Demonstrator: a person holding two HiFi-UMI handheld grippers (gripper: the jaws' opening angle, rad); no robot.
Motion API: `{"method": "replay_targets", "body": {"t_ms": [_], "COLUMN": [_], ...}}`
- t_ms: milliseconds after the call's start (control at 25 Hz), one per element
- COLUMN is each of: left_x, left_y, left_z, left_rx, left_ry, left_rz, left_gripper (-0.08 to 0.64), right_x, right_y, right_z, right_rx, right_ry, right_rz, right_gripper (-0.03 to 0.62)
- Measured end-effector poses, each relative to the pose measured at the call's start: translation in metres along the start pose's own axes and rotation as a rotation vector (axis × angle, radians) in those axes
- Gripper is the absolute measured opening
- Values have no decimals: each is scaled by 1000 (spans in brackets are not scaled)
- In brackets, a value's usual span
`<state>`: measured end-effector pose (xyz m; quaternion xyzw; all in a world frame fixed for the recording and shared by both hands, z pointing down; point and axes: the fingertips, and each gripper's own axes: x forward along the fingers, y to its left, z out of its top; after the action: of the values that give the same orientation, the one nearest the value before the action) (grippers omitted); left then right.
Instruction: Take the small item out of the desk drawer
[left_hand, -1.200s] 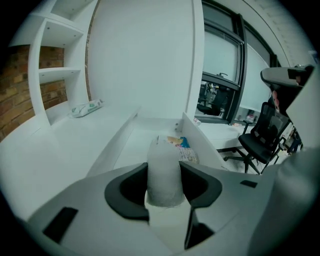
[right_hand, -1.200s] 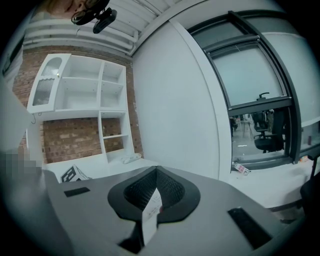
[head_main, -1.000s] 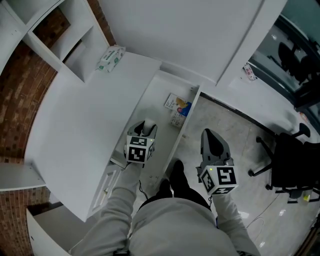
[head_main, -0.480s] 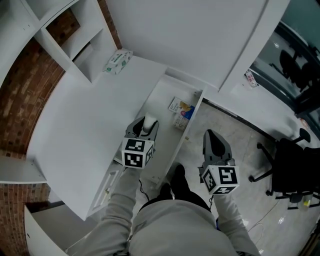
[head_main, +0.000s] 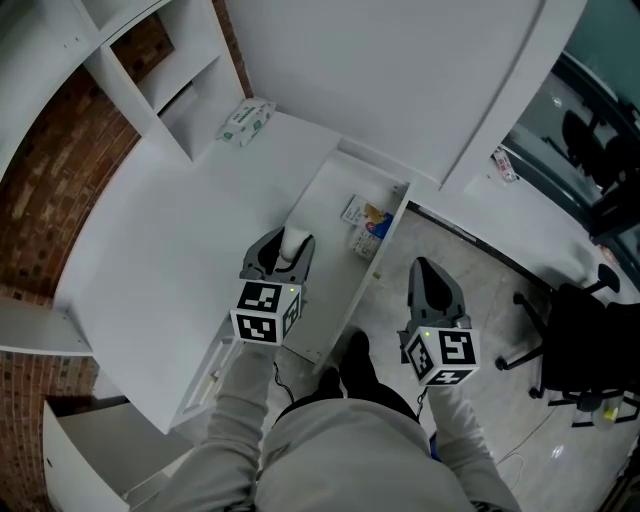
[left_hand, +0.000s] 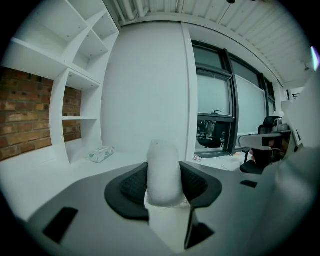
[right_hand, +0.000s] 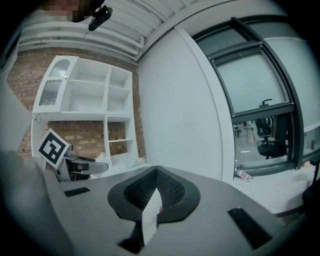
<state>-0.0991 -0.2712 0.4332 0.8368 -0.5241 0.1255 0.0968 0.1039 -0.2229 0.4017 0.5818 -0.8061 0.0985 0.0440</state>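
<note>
The black ribbed pads (left_hand: 131, 186) of the left gripper (head_main: 284, 248) pinch the small white item (left_hand: 163, 172) — round-topped, matte, cloth-like. A second ago it sat lower in the open white drawer (head_main: 330, 205); now it is lifted above it, and the gripper points nearly level beside the desk (head_main: 170, 240). Colourful packets (head_main: 364, 222) lie at the drawer's far end. The right gripper (head_main: 432, 287) — jaws pressed together — hangs over the floor (head_main: 470, 260), unmoved.

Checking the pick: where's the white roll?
Head view, left of centre: the small white roll sits clamped in the left tool, over the open white drawer.
</note>
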Motion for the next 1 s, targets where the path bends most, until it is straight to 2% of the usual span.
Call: {"method": "replay_targets", "body": {"t_ms": [400,680,1000], "left_x": [-33,-53,-70], "left_y": [4,8,9], "left_z": [19,25,30], "left_rx": [-25,-41,-41], "left_ry": [-78,-113,-146], "left_rz": [36,54,61], "left_gripper": [192,192,192], "right_x": [-5,-9,-17], "right_y": [11,23,33], "right_z": [3,6,12], "right_rx": [-23,-61,-59], "right_ry": [-8,-5,-27], "right_rz": [27,59,83], "right_gripper": [28,28,26]}}
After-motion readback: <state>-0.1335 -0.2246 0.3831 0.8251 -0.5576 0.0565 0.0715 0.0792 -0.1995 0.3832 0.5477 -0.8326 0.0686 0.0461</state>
